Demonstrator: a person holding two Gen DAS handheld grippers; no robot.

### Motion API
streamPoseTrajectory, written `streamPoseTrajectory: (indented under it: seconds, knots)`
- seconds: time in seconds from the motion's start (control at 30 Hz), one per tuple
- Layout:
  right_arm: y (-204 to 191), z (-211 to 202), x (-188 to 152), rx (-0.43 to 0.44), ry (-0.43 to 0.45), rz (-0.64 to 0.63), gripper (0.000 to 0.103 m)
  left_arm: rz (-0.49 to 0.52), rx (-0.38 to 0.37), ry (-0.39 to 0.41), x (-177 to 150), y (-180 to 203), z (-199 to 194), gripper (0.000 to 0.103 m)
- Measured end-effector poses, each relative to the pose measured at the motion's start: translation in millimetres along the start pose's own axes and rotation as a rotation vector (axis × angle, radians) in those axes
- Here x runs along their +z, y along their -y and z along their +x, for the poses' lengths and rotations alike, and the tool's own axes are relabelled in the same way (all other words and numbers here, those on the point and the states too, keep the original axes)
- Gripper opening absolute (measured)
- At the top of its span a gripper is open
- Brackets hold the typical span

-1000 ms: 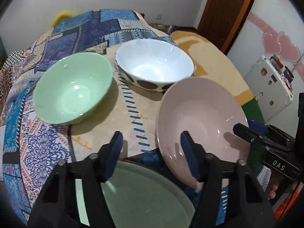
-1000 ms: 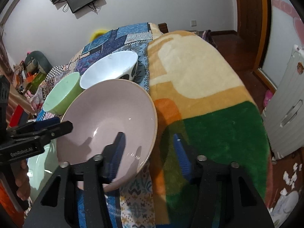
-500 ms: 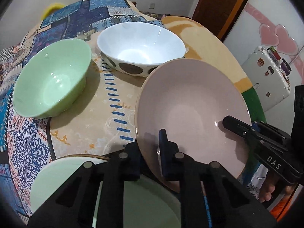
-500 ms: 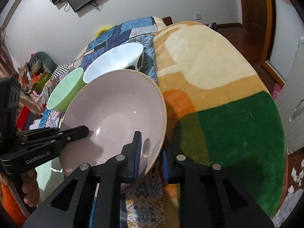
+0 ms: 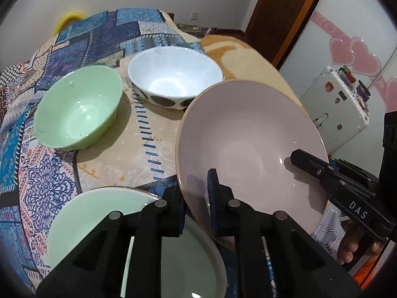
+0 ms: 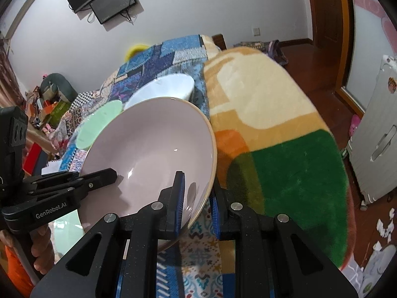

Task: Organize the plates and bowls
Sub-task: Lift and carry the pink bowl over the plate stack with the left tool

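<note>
Lifting pink plate (image 5: 250, 146) since earlier.

bright indoor light | soft shadows | small glare spots | fisheye edges dark, warped

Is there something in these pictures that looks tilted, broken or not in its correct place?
Only the pink plate stands out: it is tilted steeply, held at opposite rims by the left gripper and the right gripper, jaws shut on it. The green bowl and white bowl sit upright; no damage or spill shows.
</note>
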State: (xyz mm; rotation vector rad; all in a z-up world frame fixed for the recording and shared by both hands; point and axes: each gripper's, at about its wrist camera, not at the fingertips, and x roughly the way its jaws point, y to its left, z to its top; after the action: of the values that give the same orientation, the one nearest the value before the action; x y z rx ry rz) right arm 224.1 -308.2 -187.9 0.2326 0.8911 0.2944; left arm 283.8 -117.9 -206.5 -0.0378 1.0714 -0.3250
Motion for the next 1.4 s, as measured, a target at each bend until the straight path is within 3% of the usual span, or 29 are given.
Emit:
streamPoseTrajectory:
  seconds: [0.5, 0.97, 1.4]
  knots:
    - [-57.3, -28.9, 2.5, 0.014, 0.068, -0.082, 0.017, -0.035, 0.016, 0.112, -18.7, -13.4, -79.4, 0.015]
    - [-127.4, -30.2, -6.8, 0.073, 0.077, -0.186, 0.017, -0.122, 0.052, 0.184, -63.6, -66.3, -143.1, 0.015]
    - [-193.6, -6.4, -27.8, 0.171, 0.029, -0.279, 0.017, -0.242, 0.128, 0.214, -114.2, -130.8, -190.2, 0.015]
